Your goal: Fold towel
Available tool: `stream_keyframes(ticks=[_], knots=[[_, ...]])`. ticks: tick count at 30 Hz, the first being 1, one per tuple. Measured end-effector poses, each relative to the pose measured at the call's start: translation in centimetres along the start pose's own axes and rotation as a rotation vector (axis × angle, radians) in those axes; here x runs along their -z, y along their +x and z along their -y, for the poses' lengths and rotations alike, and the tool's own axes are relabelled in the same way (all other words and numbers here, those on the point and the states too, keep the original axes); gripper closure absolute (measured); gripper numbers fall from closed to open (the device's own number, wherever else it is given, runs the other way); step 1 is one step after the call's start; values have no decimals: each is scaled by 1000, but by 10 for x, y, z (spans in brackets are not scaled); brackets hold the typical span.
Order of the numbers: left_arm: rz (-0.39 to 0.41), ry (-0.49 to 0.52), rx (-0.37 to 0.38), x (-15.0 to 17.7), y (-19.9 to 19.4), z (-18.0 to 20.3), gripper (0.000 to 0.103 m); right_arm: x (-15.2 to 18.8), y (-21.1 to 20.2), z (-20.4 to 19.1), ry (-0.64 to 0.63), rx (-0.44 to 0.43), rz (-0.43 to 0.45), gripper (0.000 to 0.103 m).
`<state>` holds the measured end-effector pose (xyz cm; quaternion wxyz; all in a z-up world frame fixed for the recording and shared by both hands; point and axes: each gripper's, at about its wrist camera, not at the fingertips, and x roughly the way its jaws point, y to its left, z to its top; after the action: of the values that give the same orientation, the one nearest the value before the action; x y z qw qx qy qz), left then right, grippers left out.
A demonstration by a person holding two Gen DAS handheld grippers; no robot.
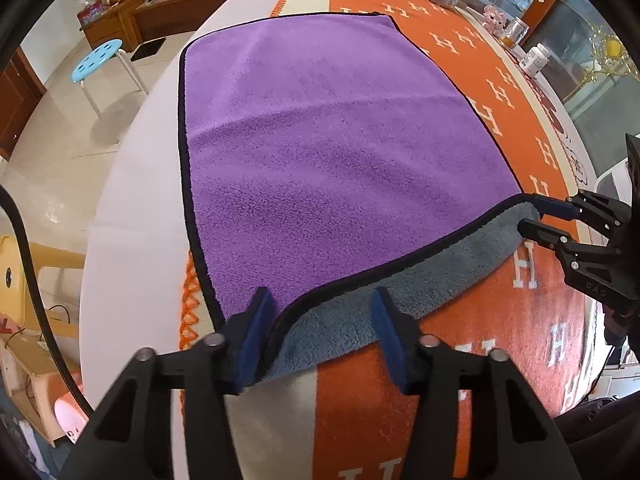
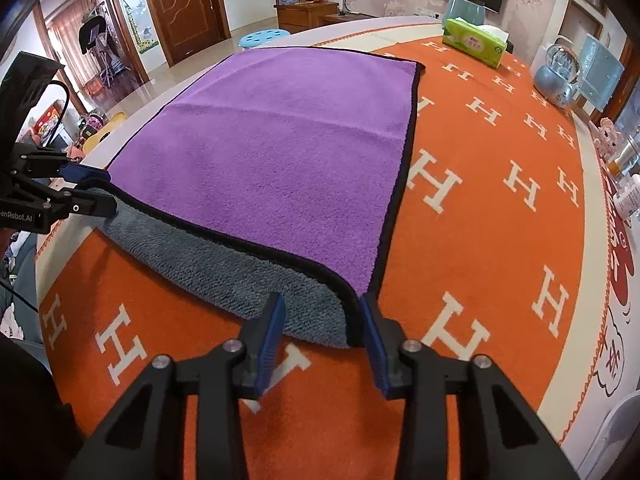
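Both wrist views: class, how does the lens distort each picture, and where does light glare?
Left wrist view: table edge bows, corners black, floor glares. Right wrist view: purple towel bulges, sharp; tongs loom large in the foreground.

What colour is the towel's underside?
Grey underside, purple top with black edging; clearest in the right wrist view.

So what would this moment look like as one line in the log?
task: fold towel | towel: flat, near edge lifted, grey underside showing | left gripper: open at near-left corner | right gripper: open at near-right corner
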<state>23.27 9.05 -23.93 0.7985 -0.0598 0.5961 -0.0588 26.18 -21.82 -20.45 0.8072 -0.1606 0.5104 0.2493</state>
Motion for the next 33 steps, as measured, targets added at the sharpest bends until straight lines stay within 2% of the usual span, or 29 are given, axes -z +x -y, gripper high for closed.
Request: stream_keyframes(ticks=[2,7,13,14,21,29,33], knots=[[-6,-14,10,0,1,-1,72,0,0,2,2,0,-3,74],[-10,-14,5,2,0,-4,87,2,-3,3,0,6,-9,84],[-4,6,-28,3,-2,-4,95,2,-6,1,-22,25,-19,94],[-2,7,-29,3,-3,-4,96,2,-7,0,-30,27,-21,97],[27,10,-44,10,-11,-6,98,-1,-11,-5,-69,53,-12,99],[62,72,-70,12,-32,3,99,-7,-24,-9,-106,81,11,99],[104,101,-82,8,-51,7,99,-13,-35,-12,-121,88,14,99]])
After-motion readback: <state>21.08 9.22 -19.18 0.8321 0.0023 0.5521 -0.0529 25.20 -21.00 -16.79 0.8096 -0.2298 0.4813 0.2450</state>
